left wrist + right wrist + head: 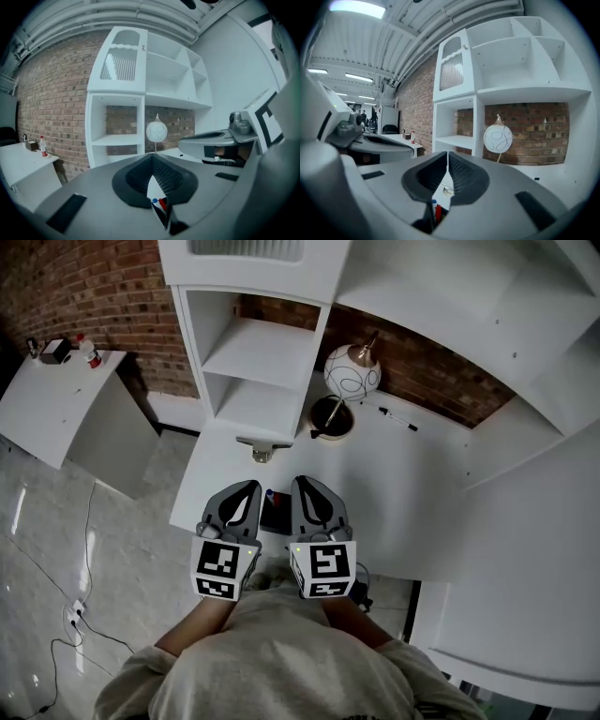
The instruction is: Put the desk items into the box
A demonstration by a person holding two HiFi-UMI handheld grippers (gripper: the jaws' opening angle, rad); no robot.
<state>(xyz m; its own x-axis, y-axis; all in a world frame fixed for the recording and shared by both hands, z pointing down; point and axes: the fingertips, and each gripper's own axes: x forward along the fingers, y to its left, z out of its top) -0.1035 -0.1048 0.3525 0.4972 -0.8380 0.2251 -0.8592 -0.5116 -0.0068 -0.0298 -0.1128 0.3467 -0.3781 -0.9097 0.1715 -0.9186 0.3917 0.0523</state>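
A small dark box [277,511] lies on the white desk [412,484] near its front edge, with red and blue items [159,203] showing in it. My left gripper [246,489] hovers just left of the box and my right gripper [305,486] just right of it, side by side. Both are shut, jaws meeting at the tips with nothing between them. A black marker pen [398,418] lies at the back of the desk. A small metal clip [262,449] sits by the shelf unit; it also shows through the right gripper's jaws as the clip [447,190].
A lamp with a round white globe [352,371] and a black base [331,417] stands at the back. A white shelf unit [253,352] rises at the desk's left against a brick wall. A second white table [56,399] stands far left. Cables lie on the floor [75,615].
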